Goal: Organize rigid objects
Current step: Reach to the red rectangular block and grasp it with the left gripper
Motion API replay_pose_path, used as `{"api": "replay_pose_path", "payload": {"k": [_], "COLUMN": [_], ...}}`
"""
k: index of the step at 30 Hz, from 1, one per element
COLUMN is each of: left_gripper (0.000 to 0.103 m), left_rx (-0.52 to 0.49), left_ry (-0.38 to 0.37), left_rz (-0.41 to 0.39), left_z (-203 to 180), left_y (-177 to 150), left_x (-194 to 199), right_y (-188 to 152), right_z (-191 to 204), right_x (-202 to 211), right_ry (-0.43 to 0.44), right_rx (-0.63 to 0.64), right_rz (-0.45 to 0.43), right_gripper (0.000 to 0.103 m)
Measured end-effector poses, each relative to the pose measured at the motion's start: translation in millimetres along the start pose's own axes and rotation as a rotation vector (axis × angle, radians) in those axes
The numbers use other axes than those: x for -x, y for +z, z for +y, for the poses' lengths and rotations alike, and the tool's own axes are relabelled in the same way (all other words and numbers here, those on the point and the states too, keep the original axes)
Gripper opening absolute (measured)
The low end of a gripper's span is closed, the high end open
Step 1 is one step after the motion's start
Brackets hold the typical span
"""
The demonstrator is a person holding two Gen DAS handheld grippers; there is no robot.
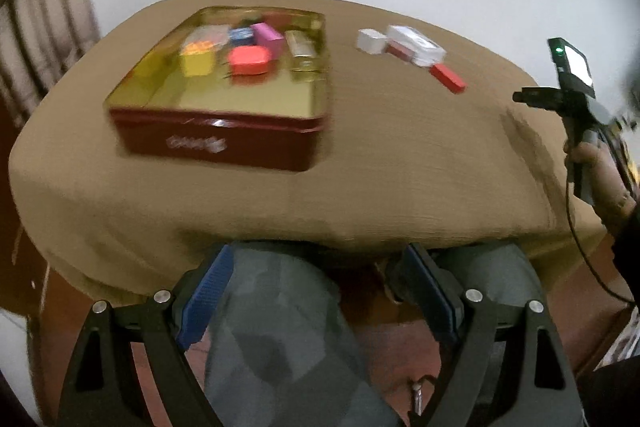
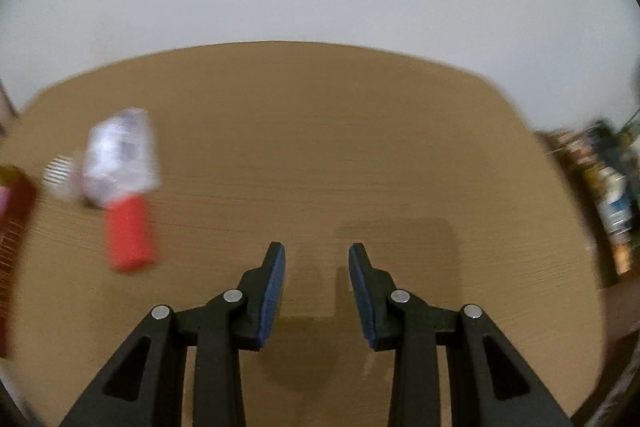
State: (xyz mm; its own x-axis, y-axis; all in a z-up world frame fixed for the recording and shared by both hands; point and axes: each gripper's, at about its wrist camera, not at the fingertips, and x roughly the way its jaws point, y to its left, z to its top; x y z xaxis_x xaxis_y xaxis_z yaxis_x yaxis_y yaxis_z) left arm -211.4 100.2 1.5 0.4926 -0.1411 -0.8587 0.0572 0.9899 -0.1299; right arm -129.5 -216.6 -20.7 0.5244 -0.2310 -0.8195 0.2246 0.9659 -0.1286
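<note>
White lettering is seen on the front wall of the tin (image 1: 218,143), but it is blurred and cannot be read; print on the white packet (image 2: 120,155) is likewise too smeared to make out. The tin, red-walled with a gold inside, is set on the left part of the table (image 1: 360,163), near the front edge, lid off. Held inside it toward the back are a yellow box (image 1: 197,61), a red box (image 1: 250,61), a purple box (image 1: 268,35) and a gold box (image 1: 301,47), with smaller pieces behind. Right of the tin, apart from it, a white box (image 1: 370,41), the packet and a red bar (image 2: 130,235) are clustered, the bar touching the packet's near end. A wide bare stretch of tan cloth is left at centre and right. The left gripper (image 1: 316,291) is held off the near table edge above grey-clad knees (image 1: 280,307), jaws spread wide, nothing between them. The right gripper (image 2: 317,287) is held low over bare cloth right of the bar, jaws parted and empty. Blurred clutter (image 2: 608,187) is noted beyond the right edge.
</note>
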Motion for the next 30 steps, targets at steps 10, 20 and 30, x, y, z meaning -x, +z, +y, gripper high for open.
{"api": "replay_pose_path", "payload": {"k": [10,20,30], "left_gripper": [0.083,0.083,0.083], "left_rx": [-0.099,-0.060,0.038], "left_ry": [-0.093,-0.101,-0.039], "left_rz": [0.052,0.067,0.180], "left_z": [-71.4,-153.1,-170.8], "left_y": [63.3,167.5,215.3], "left_x": [-27.1,-104.0,-181.9], "right_y": [-18.8,-22.1,-24.5], "right_z": [-43.5,-53.1,-79.4], "right_x": [-33.0,-42.7,-40.1], "right_ry": [0.004,0.141,0.235], "right_rx": [-0.084,-0.084,-0.158], "right_rz": [-0.045,-0.054,-0.116], "right_gripper": [0.041,0.070,0.070]}}
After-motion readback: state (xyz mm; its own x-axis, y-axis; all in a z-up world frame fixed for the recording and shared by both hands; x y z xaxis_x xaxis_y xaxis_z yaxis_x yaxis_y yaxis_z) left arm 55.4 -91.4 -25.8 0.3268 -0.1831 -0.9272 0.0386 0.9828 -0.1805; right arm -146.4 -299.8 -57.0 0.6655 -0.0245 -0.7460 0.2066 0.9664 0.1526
